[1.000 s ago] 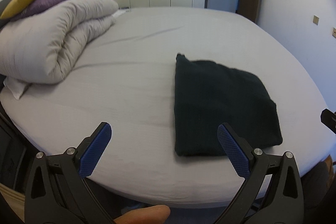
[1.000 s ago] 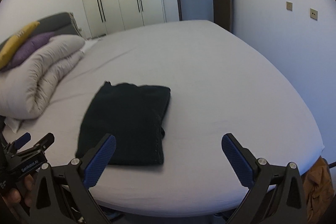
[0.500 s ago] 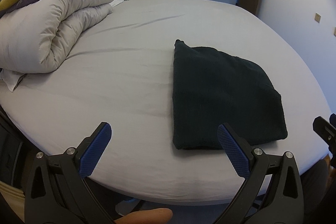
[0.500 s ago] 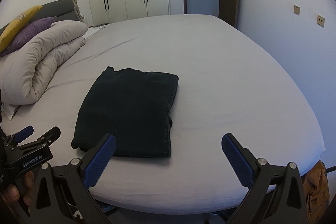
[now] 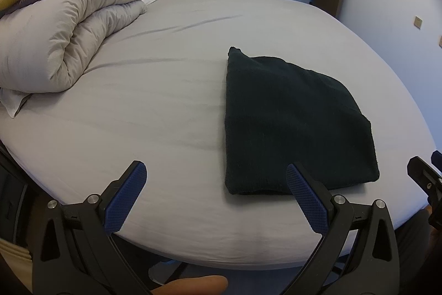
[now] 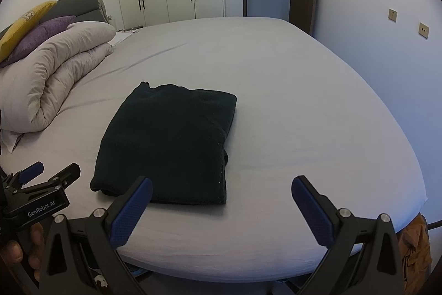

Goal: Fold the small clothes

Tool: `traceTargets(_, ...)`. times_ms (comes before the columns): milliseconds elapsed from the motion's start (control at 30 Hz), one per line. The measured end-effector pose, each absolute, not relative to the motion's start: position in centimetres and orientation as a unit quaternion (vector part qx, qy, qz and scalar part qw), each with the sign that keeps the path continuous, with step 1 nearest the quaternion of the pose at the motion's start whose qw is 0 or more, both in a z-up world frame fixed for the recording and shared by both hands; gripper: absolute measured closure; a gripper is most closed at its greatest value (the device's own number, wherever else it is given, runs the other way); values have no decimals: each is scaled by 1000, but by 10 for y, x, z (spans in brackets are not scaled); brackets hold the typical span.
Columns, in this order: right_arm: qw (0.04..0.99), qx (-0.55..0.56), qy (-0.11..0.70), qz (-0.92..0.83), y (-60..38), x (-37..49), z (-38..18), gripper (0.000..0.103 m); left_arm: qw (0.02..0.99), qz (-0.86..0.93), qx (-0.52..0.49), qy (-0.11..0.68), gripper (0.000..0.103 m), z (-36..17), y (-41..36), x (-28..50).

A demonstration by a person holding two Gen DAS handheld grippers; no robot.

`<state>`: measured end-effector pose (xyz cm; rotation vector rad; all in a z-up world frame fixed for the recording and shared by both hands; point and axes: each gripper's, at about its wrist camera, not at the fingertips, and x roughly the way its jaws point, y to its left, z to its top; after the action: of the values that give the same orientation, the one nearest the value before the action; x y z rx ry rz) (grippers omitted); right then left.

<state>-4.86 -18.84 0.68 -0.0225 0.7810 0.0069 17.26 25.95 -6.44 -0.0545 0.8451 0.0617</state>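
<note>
Dark knit (image 6: pixel 165 145) lay folded flat on bed (image 6: pixel 304 115), job looked abt done; L gripper (image 5: pixel 215 195) & R gripper (image 6: pixel 221 209) jaws spread, empty.

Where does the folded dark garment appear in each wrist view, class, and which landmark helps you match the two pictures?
Left wrist view: the folded dark garment lies right of centre on the bed.
Right wrist view: the garment lies left of centre, near the bed's front edge.
Shared landmark: the rolled grey duvet, at left in both.
</note>
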Motion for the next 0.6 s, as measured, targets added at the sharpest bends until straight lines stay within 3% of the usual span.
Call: traceTargets(600,924,-11,382,3,-187,-50,4,0,910,23,-29,413,0,-68,258,172)
